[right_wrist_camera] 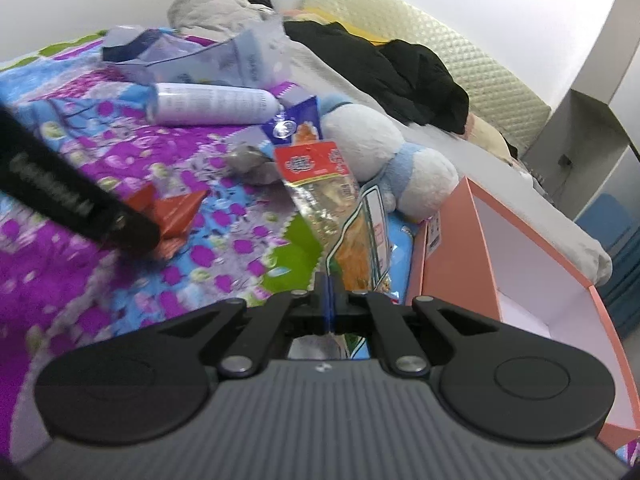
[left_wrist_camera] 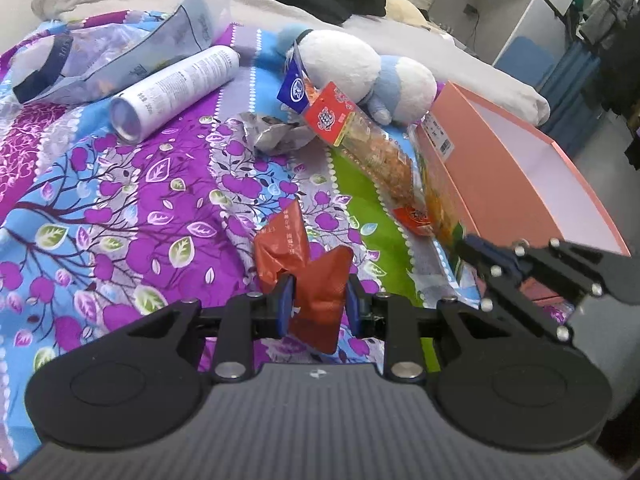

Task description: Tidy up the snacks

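My left gripper point(left_wrist_camera: 318, 298) is shut on a crumpled orange-red snack packet point(left_wrist_camera: 304, 252), held just above the flowered bedspread point(left_wrist_camera: 120, 208). The right wrist view shows that same packet point(right_wrist_camera: 176, 208) at the tip of the left gripper point(right_wrist_camera: 150, 234). My right gripper point(right_wrist_camera: 328, 294) is shut on the edge of a clear, green-rimmed snack bag point(right_wrist_camera: 358, 240) with orange contents. In the left wrist view the right gripper point(left_wrist_camera: 466, 245) pinches this bag point(left_wrist_camera: 438, 204) beside the open pink box point(left_wrist_camera: 500, 184). A long clear bag with a red label point(left_wrist_camera: 352, 132) leans against it.
A blue-and-white plush toy point(left_wrist_camera: 360, 68) lies behind the bags, with a small blue packet point(left_wrist_camera: 294, 88) and a crumpled silver wrapper point(left_wrist_camera: 276, 132) near it. A white can point(left_wrist_camera: 176, 88) and a printed plastic bag point(left_wrist_camera: 120, 52) lie at the far left. The pink box point(right_wrist_camera: 452, 248) stands at the bed's right.
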Tool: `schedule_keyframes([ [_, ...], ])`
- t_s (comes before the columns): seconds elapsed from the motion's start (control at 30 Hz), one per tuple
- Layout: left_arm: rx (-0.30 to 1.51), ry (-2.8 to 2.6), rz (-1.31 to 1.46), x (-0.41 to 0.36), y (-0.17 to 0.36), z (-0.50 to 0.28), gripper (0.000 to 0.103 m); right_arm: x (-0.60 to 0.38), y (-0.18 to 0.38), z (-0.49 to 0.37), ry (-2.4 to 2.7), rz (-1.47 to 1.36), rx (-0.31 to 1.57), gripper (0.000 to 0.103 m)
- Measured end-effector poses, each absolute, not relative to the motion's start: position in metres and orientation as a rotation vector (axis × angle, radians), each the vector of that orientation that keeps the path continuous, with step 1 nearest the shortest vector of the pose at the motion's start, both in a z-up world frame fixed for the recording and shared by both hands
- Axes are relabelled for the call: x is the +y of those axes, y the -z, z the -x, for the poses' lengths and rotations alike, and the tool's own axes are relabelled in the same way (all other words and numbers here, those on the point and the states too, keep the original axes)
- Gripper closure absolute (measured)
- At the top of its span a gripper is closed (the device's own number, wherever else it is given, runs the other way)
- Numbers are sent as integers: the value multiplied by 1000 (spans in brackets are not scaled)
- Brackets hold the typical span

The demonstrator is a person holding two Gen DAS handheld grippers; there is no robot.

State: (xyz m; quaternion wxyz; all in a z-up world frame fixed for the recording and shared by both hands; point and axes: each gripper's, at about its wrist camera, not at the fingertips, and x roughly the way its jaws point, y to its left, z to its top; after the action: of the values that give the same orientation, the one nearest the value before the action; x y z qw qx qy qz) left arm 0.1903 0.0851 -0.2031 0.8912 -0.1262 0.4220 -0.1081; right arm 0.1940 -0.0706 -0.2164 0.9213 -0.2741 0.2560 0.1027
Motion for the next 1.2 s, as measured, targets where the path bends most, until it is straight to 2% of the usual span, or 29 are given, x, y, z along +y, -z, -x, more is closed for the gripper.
schedule_keyframes([
  [0.6, 950, 251, 224, 65, 200, -145, 71, -90, 210, -92, -332, 591, 577, 100],
  [0.87, 990, 267, 238, 58, 200, -147, 70, -107, 213, -88, -356, 461, 644, 97],
  [0.9, 998, 268, 246, 58, 200, -147, 70, -109, 213, -88, -360, 446, 650, 97],
  [0.93, 1004, 265, 255, 58, 200, -148, 64, -110, 213, -89, -364, 432, 656, 95],
  [0.97, 1007, 262, 264, 59, 200, -148, 55, -112, 213, -89, -370, 413, 663, 92],
  [1.0, 1007, 257, 271, 59, 200, -148, 51, -115, 212, -90, -372, 389, 672, 85],
  [1.07, 1001, 247, 282, 60, 198, -147, 40, -120, 211, -91, -380, 341, 681, 42],
  [1.13, 995, 248, 304, 61, 197, -146, 34, -124, 209, -89, -391, 306, 663, 22],
  [1.17, 994, 250, 317, 63, 196, -146, 29, -126, 208, -88, -396, 293, 657, 17],
  [1.2, 994, 250, 325, 63, 196, -146, 27, -128, 208, -88, -401, 279, 657, 17],
])
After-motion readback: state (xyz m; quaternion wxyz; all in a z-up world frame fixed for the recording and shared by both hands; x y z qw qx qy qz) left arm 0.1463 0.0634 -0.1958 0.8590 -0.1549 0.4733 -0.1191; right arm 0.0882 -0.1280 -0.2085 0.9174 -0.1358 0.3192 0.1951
